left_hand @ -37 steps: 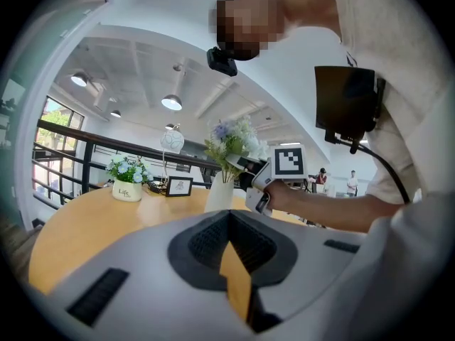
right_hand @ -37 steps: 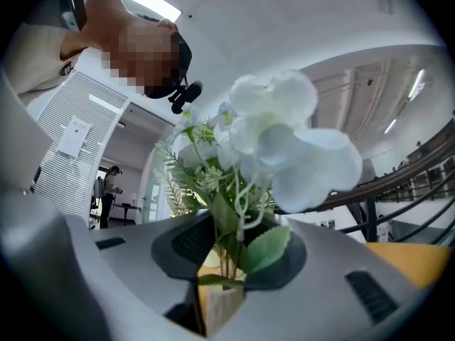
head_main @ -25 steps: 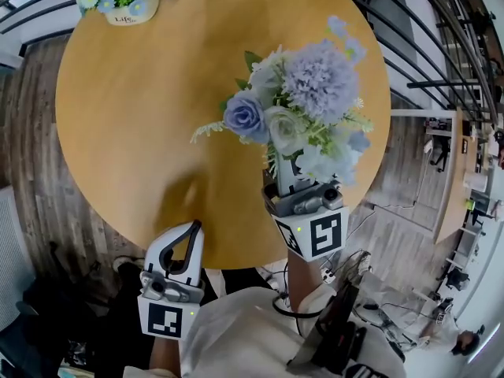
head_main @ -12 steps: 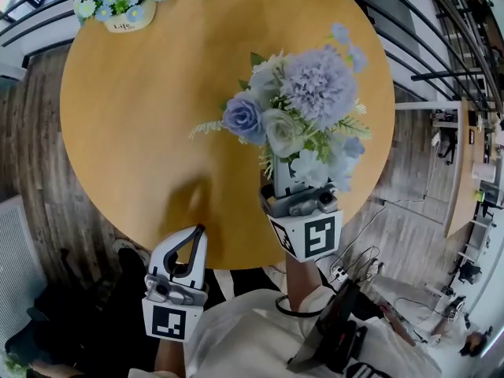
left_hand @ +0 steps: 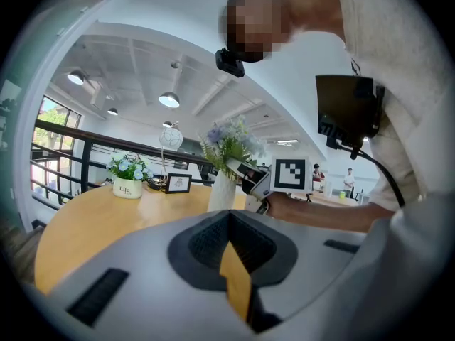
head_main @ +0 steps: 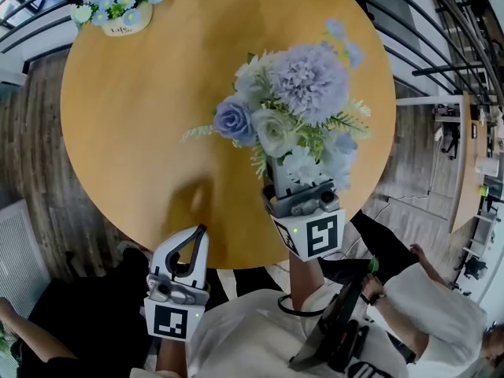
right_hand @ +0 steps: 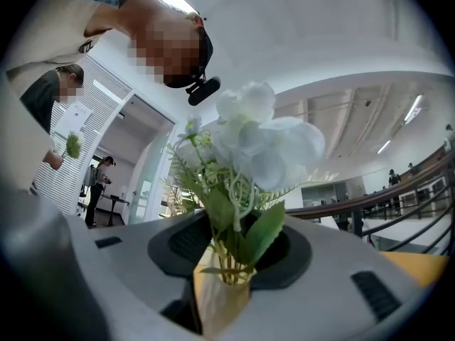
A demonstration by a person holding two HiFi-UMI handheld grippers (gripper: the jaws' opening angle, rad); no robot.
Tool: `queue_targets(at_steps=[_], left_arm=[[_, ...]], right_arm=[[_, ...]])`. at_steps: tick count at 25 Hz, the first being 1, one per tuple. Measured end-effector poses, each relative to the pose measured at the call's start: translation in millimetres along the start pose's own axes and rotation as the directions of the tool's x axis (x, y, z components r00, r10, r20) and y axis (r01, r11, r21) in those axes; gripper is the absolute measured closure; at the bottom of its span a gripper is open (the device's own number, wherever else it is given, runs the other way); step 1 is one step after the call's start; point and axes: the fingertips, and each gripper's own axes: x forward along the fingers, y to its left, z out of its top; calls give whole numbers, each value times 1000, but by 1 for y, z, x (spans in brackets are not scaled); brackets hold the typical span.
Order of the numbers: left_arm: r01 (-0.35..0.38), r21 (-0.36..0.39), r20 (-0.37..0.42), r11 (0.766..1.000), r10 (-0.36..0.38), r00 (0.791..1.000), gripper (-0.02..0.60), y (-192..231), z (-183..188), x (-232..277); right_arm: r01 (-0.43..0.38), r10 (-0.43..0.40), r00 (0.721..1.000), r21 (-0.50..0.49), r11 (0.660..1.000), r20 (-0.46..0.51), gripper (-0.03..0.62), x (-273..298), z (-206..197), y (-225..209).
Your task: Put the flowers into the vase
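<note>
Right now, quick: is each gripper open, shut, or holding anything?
Left gripper: jaws shut, nothing held.
Right gripper: jaws have just been opening with the vase between them; whether they press it cannot be told.

The word "Life" is printed on the small white flowerpot (left_hand: 128, 188), just beside the framed picture (left_hand: 178, 183).

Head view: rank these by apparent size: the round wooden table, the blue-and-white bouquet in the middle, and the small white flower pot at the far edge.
1. round wooden table, clearly largest.
2. blue-and-white bouquet; it rises toward the camera, which flatters its size.
3. small white flower pot, smallest.
</note>
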Motion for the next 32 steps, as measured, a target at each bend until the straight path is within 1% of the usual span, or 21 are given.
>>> queue_targets(at_steps=[8,17,22,28,32], left_arm=[[14,7,3,1000,-14,1000,575,2,1,1],[20,5,7,1000,-21,1000,575,-8,4,2],[20,5,5,1000,-20,1000,575,-9,3,4],[20,10,-1,1000,-20,1000,575,-12,4,6],[24,10,-9,1000,-24,1000,575,-11,2,9]], right_arm=[[3,-3,1000,-13,1000,-6,395,-2,-1,2],[-14,14,1000,-3,1000,-6,368,-11,6,0],[-54,54,999,40,998,0,350,-12,4,0],[-137,139,990,91,986,-15,336,-17,7,0],[-167,170,985,71,983,-41,336,-16,6,2]])
